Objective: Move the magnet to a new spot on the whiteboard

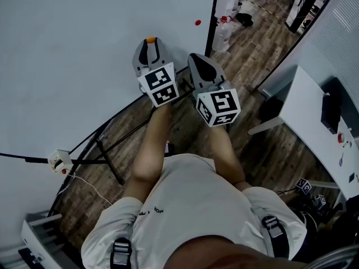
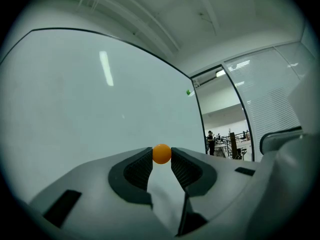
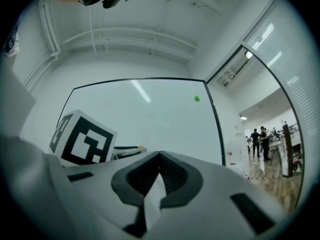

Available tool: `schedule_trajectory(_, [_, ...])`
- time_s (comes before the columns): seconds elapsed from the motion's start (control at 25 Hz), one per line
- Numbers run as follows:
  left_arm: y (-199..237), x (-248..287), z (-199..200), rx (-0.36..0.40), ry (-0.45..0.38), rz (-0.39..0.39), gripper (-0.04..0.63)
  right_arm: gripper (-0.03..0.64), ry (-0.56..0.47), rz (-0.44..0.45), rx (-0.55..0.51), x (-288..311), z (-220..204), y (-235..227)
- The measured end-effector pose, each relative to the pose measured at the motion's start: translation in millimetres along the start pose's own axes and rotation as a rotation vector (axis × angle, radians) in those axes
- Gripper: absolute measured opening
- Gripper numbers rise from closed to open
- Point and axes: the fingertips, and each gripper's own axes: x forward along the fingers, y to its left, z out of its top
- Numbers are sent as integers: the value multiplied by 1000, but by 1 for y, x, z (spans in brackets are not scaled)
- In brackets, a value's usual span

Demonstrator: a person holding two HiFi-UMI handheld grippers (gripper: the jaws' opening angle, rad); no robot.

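Observation:
A small round orange magnet (image 2: pixel 161 153) sits pinched between the fingertips of my left gripper (image 2: pixel 161 155). In the head view the same magnet (image 1: pixel 150 39) shows at the tip of the left gripper (image 1: pixel 150 41), in front of the lower right part of the whiteboard (image 1: pixel 84 49). Whether it touches the board I cannot tell. My right gripper (image 1: pixel 196 57) hangs just to the right, near the board's dark right frame. Its jaws are shut with nothing in them (image 3: pixel 160 155). The whiteboard (image 3: pixel 150 114) fills the view ahead of it.
A small red dot (image 1: pixel 197 22) sticks on the board near its right edge; a green dot (image 3: pixel 196 98) shows there in the right gripper view. The board's stand legs (image 1: pixel 109 161) and a power strip (image 1: pixel 59 161) are on the wooden floor. A white table (image 1: pixel 314 122) stands right.

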Motion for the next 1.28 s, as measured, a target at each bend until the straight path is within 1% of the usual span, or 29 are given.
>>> schedule_trajectory(0.28, [-10, -10, -1, 9, -11, -57, 118, 14, -5, -3, -2, -5, 3, -1])
schedule_trajectory(0.56, [-14, -19, -2, -25, -7, -90, 118, 14, -5, 1, -6, -5, 5, 1])
schedule_trajectory(0.84, [-14, -31, 2, -10, -27, -112, 118, 14, -2, 8, -5, -4, 4, 7])
schedule_trajectory(1.28, [-28, -51, 13, -19, -63, -179, 118, 14, -3, 0, -4, -7, 5, 6])
